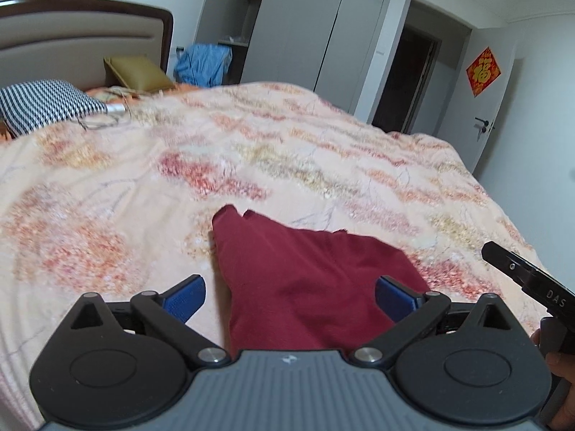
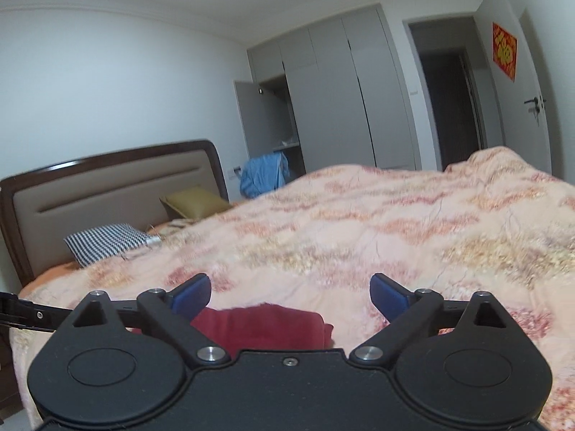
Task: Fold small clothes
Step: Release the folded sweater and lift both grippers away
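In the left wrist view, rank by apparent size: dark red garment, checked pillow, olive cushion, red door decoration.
1. Dark red garment, though it lies nearest the camera.
2. Checked pillow.
3. Olive cushion.
4. Red door decoration.

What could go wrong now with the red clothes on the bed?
1. Both the left gripper and the right gripper are open and hold nothing, so the red garment could loosen out of shape.
2. The flowery quilt under it is soft and wrinkled, so a pinch might catch quilt along with cloth.
3. The grippers are close together; the right one's finger shows in the left view, so they might bump.
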`<state>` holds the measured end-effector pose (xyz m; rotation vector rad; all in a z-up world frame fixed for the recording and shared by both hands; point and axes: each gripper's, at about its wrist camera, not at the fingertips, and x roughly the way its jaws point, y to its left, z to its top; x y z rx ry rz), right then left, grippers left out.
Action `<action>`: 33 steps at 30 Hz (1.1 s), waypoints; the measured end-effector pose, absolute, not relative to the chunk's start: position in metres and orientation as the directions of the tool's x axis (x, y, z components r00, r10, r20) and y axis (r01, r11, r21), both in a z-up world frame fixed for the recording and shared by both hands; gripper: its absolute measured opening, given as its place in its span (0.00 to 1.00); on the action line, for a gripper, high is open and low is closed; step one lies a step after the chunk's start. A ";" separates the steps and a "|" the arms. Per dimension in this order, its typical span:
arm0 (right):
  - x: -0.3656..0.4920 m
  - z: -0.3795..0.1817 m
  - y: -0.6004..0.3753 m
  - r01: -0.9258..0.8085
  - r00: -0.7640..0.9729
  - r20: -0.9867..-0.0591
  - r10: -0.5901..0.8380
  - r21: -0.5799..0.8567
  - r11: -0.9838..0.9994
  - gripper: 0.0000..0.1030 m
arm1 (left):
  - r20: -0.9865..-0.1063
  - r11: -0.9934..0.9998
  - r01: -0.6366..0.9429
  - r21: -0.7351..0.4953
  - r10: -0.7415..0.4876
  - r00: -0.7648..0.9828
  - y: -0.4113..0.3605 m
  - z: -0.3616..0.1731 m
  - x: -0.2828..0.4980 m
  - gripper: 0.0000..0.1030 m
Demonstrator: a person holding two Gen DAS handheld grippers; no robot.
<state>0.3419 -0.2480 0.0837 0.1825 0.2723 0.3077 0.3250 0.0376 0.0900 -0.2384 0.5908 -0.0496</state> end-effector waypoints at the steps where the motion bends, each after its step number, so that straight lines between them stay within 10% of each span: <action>1: 0.333 0.088 -0.249 -0.276 0.919 -0.224 0.323 0.218 0.936 0.97 | -0.539 0.972 -0.020 -0.232 -0.111 0.835 0.035 0.094 0.318 1.00; 33: 0.105 0.035 -0.225 -0.189 0.961 -0.164 0.222 0.195 0.962 0.99 | -0.425 0.980 -0.142 -0.140 0.070 0.902 0.019 0.051 0.092 1.00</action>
